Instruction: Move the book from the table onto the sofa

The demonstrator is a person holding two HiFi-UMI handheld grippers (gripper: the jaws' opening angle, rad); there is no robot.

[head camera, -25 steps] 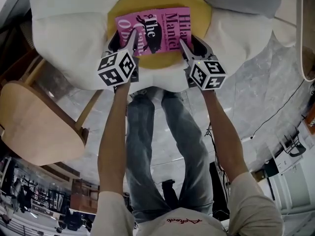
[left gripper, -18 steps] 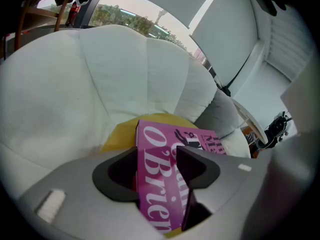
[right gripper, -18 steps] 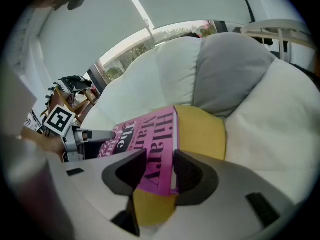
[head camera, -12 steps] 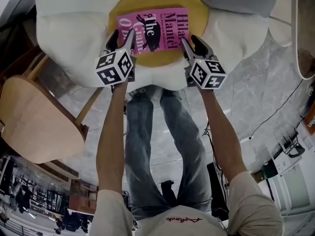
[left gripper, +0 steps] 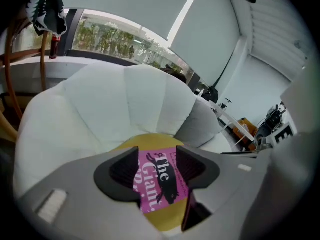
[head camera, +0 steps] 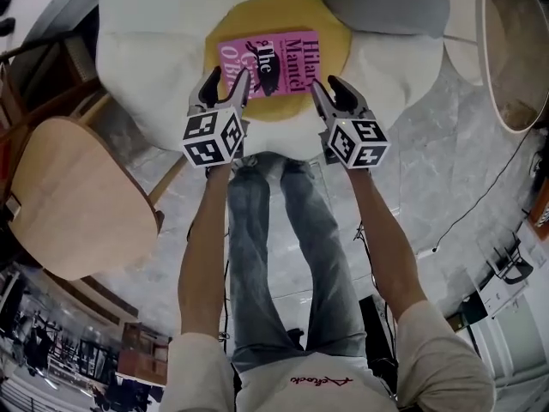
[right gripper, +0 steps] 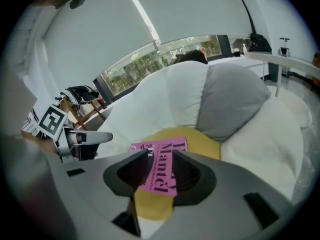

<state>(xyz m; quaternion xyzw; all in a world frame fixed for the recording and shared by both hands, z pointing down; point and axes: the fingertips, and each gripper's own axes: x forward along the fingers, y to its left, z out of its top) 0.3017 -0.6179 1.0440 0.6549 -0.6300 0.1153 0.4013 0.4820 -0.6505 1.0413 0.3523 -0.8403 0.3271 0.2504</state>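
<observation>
Book [head camera: 274, 63] lies flat upper centre on the sofa [head camera: 146, 58] — probably light, bendy, slick; pinch its side edges. Left gripper [head camera: 228, 80] and right gripper [head camera: 326, 84] released, empty — the right's jaws just narrowing

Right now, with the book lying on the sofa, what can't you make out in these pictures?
Book title: in the head view the left tongs cover its near corner; in the left gripper view the jaws hide both sides.
Author's name: in the right gripper view the right tongs hide part of it.
Round rimmed thing: cut off by the head view's right edge; unidentifiable.
</observation>
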